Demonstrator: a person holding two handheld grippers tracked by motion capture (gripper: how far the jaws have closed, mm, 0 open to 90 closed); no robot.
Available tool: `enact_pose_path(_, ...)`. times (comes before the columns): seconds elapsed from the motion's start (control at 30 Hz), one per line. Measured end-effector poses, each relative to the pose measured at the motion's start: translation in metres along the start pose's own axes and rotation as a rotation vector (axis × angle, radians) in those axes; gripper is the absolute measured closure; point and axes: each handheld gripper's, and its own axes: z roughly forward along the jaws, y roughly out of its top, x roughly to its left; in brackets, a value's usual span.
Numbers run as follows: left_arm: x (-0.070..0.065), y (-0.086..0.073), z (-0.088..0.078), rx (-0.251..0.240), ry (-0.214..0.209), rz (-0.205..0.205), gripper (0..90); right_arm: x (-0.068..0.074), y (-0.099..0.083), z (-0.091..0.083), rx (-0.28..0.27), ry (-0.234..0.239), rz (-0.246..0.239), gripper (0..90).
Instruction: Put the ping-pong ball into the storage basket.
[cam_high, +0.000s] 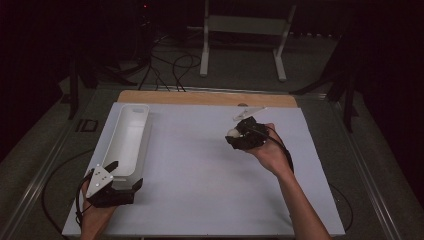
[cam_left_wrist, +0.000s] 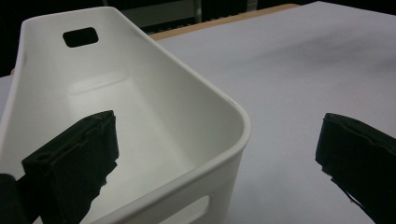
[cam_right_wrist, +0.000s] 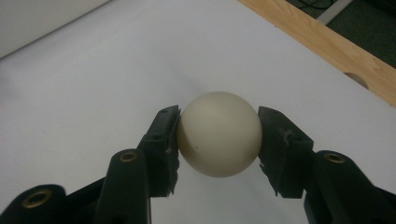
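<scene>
A cream-white ball (cam_right_wrist: 219, 133) sits clamped between the two black jaws of my right gripper (cam_right_wrist: 218, 135), held just above the white table sheet. From above, that right gripper (cam_high: 235, 134) is at the table's right of centre with the ball (cam_high: 232, 132) at its tip, pointing left. My left gripper (cam_high: 122, 172) rests at the near left, jaws wide apart. In the left gripper view the left gripper (cam_left_wrist: 215, 158) straddles the near corner of a long white bin (cam_left_wrist: 140, 107), one jaw inside it and one outside, neither touching. The bin (cam_high: 126, 140) is empty.
The white sheet (cam_high: 200, 170) covers the table, with a wooden edge strip (cam_high: 205, 97) at the back. A small white piece (cam_high: 248, 113) lies just behind the right gripper. Cables and a white stand (cam_high: 245, 30) are on the dark floor beyond.
</scene>
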Motion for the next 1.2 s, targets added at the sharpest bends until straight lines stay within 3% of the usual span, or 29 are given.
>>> enact_pose_path(1.2,-0.001,0.0,0.0,0.0,0.003,0.005,0.0,0.011,0.025,0.016,-0.027,0.039,-0.006,50.3)
